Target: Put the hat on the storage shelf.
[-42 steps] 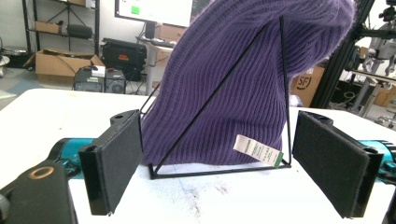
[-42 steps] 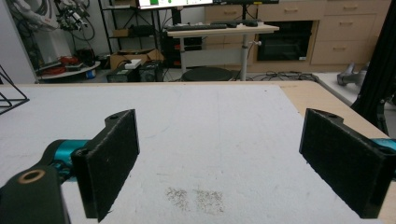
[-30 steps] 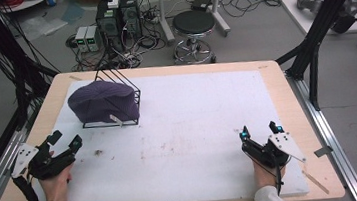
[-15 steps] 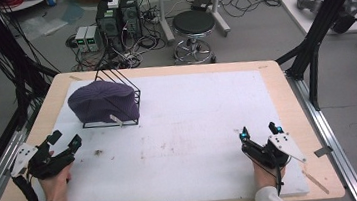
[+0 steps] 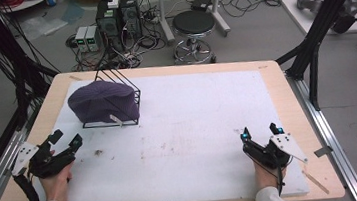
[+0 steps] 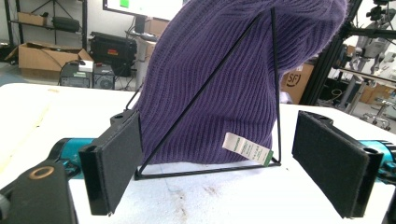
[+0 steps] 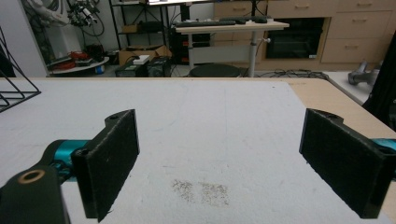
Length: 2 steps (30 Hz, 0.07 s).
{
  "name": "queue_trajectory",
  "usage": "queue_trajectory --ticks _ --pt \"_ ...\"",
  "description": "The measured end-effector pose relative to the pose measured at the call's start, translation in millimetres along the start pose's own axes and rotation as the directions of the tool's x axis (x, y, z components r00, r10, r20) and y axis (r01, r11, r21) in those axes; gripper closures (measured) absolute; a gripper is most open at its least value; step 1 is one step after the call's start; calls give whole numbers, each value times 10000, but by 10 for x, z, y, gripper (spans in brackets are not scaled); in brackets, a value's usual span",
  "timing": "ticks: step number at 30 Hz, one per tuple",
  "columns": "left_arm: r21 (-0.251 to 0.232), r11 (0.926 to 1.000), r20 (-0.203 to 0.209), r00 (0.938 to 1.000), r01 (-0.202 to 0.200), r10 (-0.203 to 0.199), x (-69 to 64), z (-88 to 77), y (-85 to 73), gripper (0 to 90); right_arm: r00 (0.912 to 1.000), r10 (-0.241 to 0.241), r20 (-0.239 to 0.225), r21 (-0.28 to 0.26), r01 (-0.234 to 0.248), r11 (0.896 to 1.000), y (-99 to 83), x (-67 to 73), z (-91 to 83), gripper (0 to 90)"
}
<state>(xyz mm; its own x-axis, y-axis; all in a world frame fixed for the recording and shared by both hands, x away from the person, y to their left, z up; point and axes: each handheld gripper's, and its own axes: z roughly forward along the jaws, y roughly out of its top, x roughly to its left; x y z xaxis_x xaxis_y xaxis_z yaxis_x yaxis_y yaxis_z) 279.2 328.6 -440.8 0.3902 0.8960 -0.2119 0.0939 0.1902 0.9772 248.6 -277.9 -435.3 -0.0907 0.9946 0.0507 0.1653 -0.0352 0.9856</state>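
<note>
The purple hat [image 5: 101, 101] sits on a black wire rack [image 5: 127, 120] at the upper left. The left gripper [image 5: 64, 142] and right gripper [image 5: 261, 132] are both wide open, holding nothing.

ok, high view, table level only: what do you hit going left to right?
left gripper → purple knit hat on its black wire stand → bare stretch of white table mat → right gripper
</note>
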Motion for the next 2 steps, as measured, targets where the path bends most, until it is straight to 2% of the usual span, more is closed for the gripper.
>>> queue_trajectory --ticks 2 --pt "4 10000 4 10000 -14 14 6 -2 0 166 10000 24 2 34 -24 10000 -1 0 0 113"
